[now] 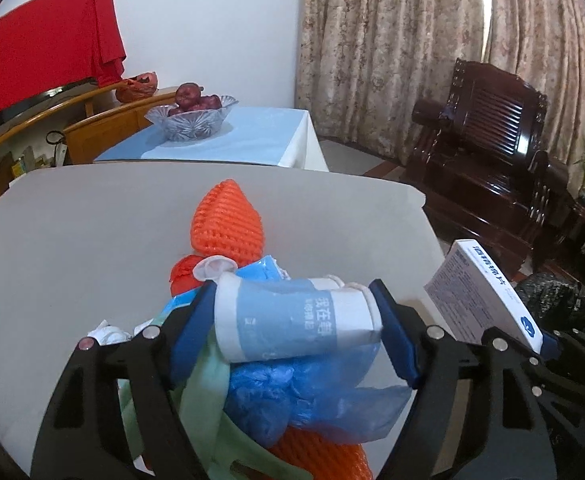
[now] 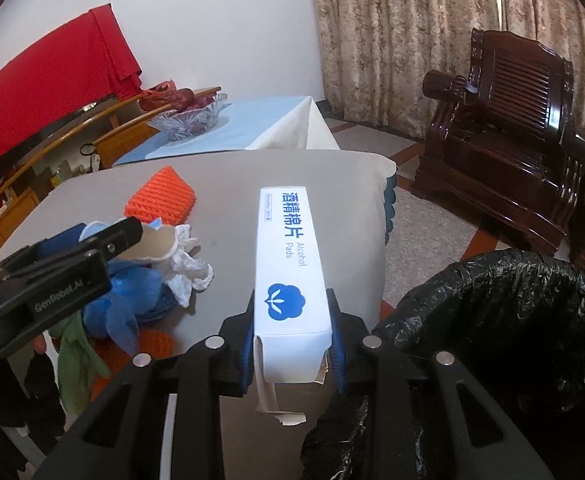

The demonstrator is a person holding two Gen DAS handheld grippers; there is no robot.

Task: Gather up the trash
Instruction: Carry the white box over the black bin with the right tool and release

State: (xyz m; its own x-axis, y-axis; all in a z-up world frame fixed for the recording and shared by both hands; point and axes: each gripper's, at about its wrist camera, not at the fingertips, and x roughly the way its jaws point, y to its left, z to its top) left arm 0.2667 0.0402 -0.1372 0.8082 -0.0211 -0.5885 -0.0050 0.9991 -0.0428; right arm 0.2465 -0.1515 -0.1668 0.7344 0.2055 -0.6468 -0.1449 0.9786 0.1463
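My left gripper [image 1: 296, 320] is shut on a crushed white and blue paper cup [image 1: 292, 320], held over a trash pile on the grey table [image 1: 72, 240]. The pile has orange foam nets [image 1: 226, 224], blue plastic covers [image 1: 292, 400], green cloth [image 1: 200, 400] and crumpled white paper [image 2: 184, 268]. My right gripper [image 2: 292, 336] is shut on a white alcohol pads box [image 2: 288, 264], held near the table's right edge. The box also shows in the left wrist view [image 1: 488, 292]. A bin lined with a black bag [image 2: 512, 320] stands on the floor right of the table.
A second table with a blue cloth [image 1: 252, 136] carries a glass bowl of red fruit [image 1: 192, 116]. A dark wooden armchair [image 1: 488, 168] stands at the right before patterned curtains. Wooden furniture and red cloth [image 1: 40, 56] are at the left.
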